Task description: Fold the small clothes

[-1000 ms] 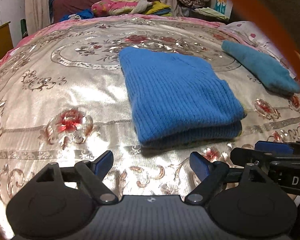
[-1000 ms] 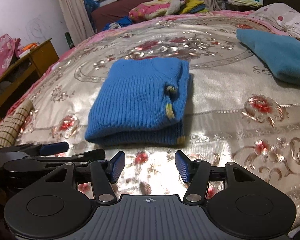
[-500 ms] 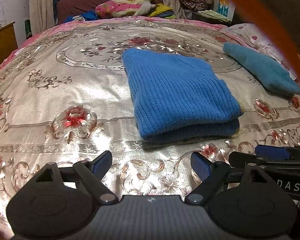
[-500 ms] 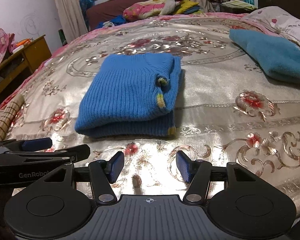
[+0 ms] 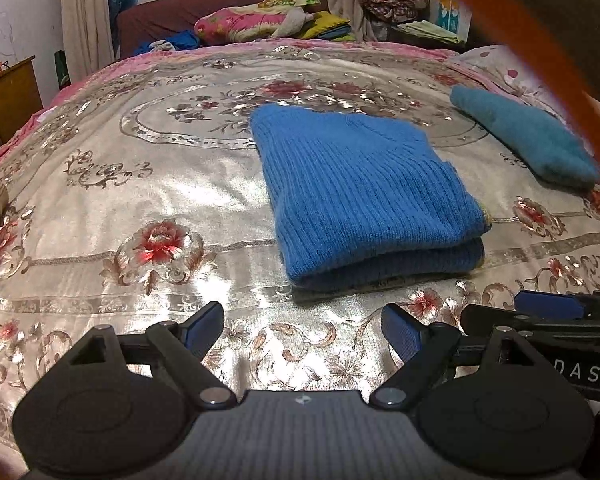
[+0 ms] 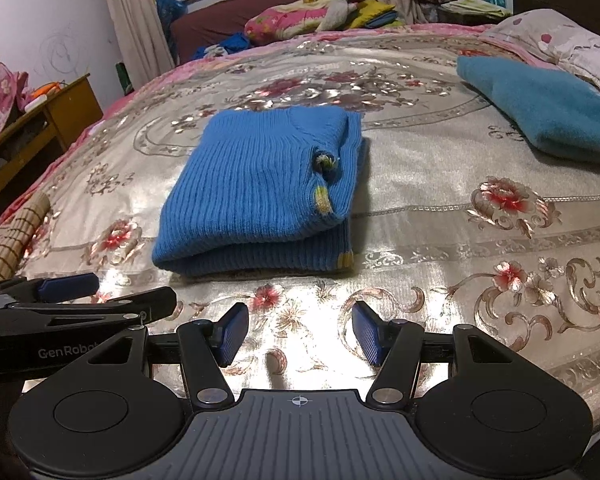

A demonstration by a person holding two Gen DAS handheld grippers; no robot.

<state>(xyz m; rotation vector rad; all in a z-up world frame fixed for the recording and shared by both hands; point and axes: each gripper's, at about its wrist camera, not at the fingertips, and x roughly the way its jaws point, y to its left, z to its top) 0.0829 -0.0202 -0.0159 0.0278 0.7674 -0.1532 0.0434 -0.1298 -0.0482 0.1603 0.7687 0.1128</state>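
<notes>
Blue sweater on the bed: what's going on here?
A person holds two handheld grippers above the bedspread. The blue knit sweater lies folded into a compact rectangle, untouched. The left gripper and right gripper both hover open and empty short of it. A teal garment lies apart, far right.

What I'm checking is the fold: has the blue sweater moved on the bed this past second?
No. The blue sweater lies just beyond the same small red flower on the bedspread as before.
</notes>
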